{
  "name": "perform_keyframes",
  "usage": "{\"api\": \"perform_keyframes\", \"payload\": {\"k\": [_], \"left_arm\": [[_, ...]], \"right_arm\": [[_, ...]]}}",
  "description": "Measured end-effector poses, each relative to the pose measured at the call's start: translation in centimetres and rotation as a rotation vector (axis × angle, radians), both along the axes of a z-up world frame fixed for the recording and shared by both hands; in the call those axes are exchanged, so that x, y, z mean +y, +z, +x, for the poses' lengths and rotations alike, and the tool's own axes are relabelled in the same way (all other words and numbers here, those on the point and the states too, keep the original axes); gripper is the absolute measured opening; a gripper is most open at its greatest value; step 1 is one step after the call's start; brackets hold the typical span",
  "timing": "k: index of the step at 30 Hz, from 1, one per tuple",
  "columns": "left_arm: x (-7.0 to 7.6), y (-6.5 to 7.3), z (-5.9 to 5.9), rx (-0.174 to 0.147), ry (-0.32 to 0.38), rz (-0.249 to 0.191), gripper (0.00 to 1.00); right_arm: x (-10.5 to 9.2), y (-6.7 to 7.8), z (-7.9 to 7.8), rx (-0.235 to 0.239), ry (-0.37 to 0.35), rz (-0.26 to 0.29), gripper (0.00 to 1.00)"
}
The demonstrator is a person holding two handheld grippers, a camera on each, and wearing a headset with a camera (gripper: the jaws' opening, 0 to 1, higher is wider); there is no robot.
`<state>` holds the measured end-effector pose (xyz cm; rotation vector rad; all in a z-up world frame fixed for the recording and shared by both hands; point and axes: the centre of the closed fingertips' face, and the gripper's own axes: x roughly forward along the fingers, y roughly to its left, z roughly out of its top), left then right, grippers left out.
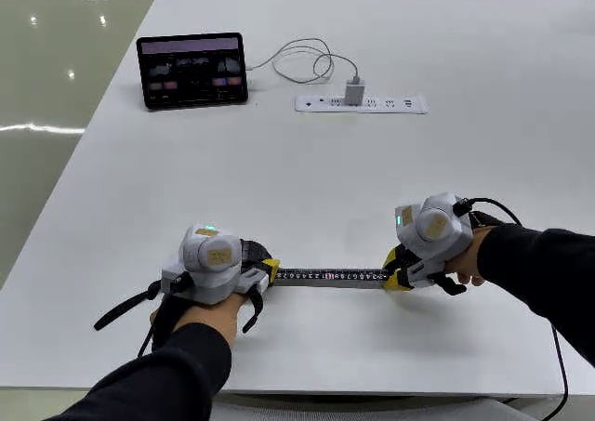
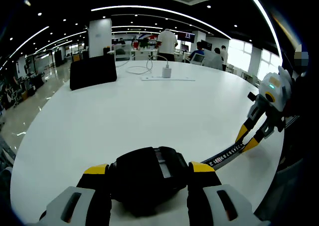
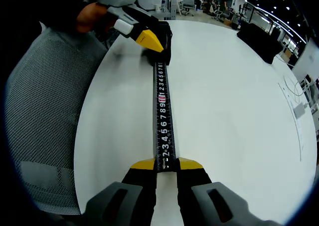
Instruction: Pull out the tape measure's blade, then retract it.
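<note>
The black tape measure case [image 2: 147, 178] sits between the yellow-tipped fingers of my left gripper [image 2: 149, 171], which is shut on it near the table's front edge [image 1: 256, 270]. Its dark numbered blade [image 1: 330, 275] lies flat on the white table, stretched to the right. My right gripper [image 3: 164, 166] is shut on the blade's end [image 3: 165, 158], and in the head view it sits at the blade's right end [image 1: 394, 274]. In the right gripper view the blade [image 3: 163, 111] runs straight away to the case [image 3: 160, 49] in the other gripper.
A dark tablet [image 1: 191, 70] stands at the back left of the white table [image 1: 307, 175]. A white power strip [image 1: 363, 102] with a charger and looped cable lies behind the middle. A grey mesh chair back [image 3: 45, 116] is at the table's near edge. People stand far off [image 2: 167, 41].
</note>
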<state>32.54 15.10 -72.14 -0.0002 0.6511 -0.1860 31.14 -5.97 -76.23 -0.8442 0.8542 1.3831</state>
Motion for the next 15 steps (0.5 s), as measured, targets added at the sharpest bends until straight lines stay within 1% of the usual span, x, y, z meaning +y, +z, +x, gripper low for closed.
{"api": "perform_keyframes", "payload": {"k": [15], "left_arm": [[0.0, 0.0, 0.0, 0.007, -0.001, -0.002, 0.57]], "right_arm": [[1.2, 0.3, 0.1, -0.005, -0.005, 0.028, 0.10]]}}
